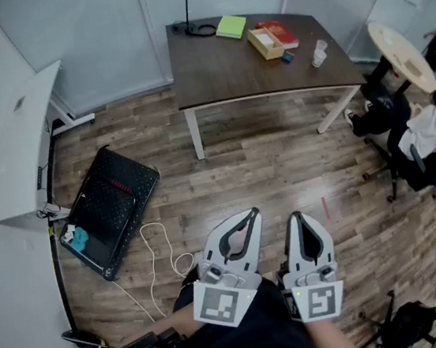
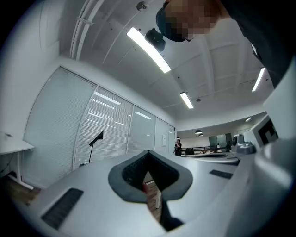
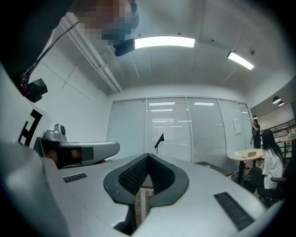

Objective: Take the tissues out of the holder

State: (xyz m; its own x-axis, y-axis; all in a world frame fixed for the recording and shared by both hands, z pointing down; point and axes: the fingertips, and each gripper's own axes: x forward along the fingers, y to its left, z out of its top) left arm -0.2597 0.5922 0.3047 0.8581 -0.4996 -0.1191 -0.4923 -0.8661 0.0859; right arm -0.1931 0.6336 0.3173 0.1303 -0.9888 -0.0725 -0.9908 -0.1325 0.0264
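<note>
Left claw [image 1: 249,217]: jaws together at tips, gripping nothing. Right claw [image 1: 297,219]: jaws pressed together too, empty. Both held low, close to my body, side by side over wood floor [image 1: 280,161], tips pointing toward far table [image 1: 221,73]. Tissue holder [image 1: 266,42], open wooden box, sits toward far edge of that table, well apart from both claws. Red book [image 1: 282,33] touching its right side, green pad [image 1: 231,26] near on left. Black suitcase [image 1: 111,211] lies on floor at left.
</note>
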